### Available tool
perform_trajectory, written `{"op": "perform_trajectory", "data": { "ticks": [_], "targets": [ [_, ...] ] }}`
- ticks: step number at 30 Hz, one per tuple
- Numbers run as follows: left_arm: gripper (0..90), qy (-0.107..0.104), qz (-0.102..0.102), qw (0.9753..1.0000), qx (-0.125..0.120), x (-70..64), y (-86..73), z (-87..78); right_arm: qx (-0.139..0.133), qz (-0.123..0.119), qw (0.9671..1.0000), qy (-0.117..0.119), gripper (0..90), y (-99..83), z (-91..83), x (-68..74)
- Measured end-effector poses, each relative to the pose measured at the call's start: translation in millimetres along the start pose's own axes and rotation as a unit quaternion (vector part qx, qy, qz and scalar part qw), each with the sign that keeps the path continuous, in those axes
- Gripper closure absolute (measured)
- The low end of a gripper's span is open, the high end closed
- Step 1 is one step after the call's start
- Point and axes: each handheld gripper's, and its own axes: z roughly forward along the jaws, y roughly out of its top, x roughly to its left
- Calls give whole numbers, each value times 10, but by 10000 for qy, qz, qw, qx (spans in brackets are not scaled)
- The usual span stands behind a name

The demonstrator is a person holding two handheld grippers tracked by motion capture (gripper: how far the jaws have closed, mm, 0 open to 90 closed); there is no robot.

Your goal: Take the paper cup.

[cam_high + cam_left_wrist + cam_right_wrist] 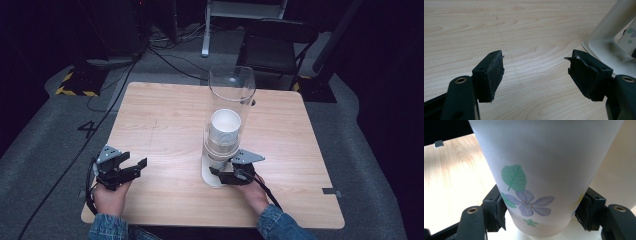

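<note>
A clear tube point(231, 87) stands upright on a white base point(209, 176) near the table's middle, with white paper cups point(224, 131) stacked inside it. My right gripper point(226, 175) reaches in at the base. In the right gripper view the lowest cup point(544, 157), printed with green leaves and a purple flower, sits between the jaws, and both pads press its sides; my right gripper point(541, 213) is shut on it. My left gripper point(136, 167) rests over the table's front left, open and holding nothing point(536, 72). The white base point(606, 50) lies to its right.
The wooden table point(165, 115) is bare around the dispenser. A black chair point(275, 45) stands beyond the far edge. Cables point(100, 130) run across the grey floor at the left.
</note>
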Motion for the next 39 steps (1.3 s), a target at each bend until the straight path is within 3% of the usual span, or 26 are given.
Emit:
{"op": "perform_trajectory", "data": {
  "ticks": [22,39],
  "targets": [
    [280,-87,49,9999,38,-19,53,96,548,104,9984,-63,344,-133,6,12],
    [280,-177,75,9998,80,-43,105,199,712,123,9972,-202,343,-164,-85,3]
  ]
}}
